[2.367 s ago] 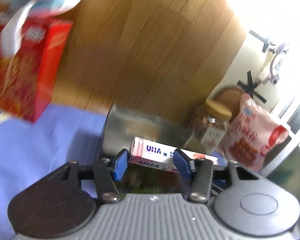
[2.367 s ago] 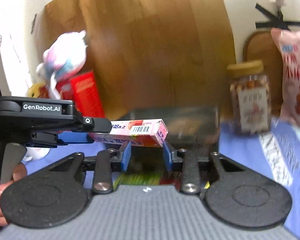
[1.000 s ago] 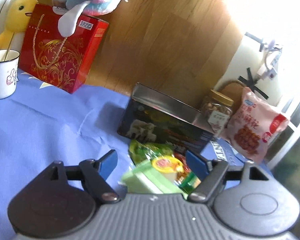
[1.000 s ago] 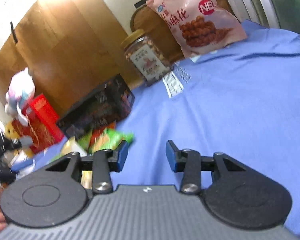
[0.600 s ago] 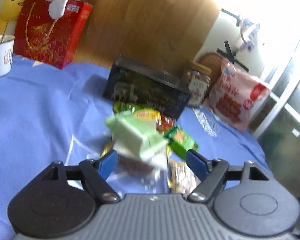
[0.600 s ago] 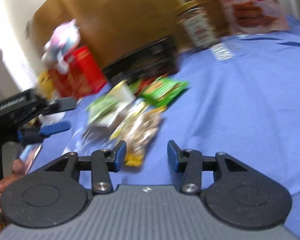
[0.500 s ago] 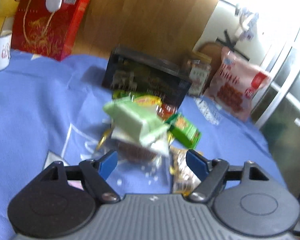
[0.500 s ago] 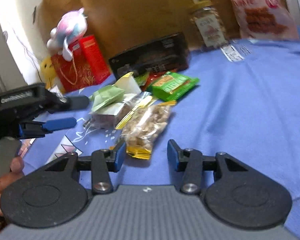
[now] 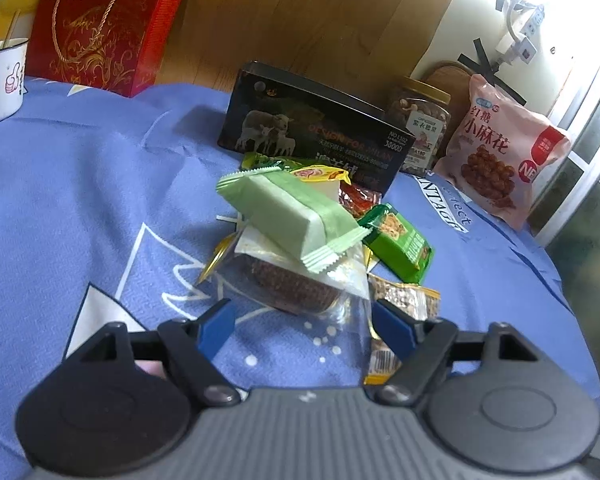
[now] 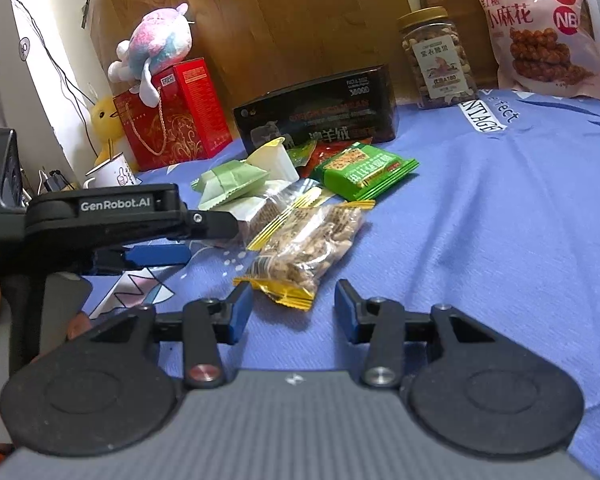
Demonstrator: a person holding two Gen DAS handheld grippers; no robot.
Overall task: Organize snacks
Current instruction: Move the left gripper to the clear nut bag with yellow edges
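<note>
A heap of snack packets lies on the blue cloth in front of a black box (image 9: pixel 312 132) (image 10: pixel 320 112). On top is a pale green wrapped bar (image 9: pixel 292 216) (image 10: pixel 232 182), over a clear bag with a brown cake (image 9: pixel 296 288). A bright green packet (image 9: pixel 400 240) (image 10: pixel 364 170) and a yellow-edged nut bar (image 10: pixel 308 244) (image 9: pixel 400 312) lie to the right. My left gripper (image 9: pixel 304 324) is open, just short of the clear bag. My right gripper (image 10: pixel 294 310) is open and empty, just short of the nut bar's near end.
A nut jar (image 10: pixel 434 56) and a pink snack bag (image 10: pixel 540 28) stand at the back right. A red gift box (image 9: pixel 108 24) with a plush toy (image 10: pixel 156 48) and a white mug (image 9: pixel 0 80) stand at the back left. The left gripper's body (image 10: pixel 112 220) lies left of the heap.
Earlier a pink box was held between both grippers over the black box; it is gone from both. Both grippers have pulled back and now face the snack heap, open.
</note>
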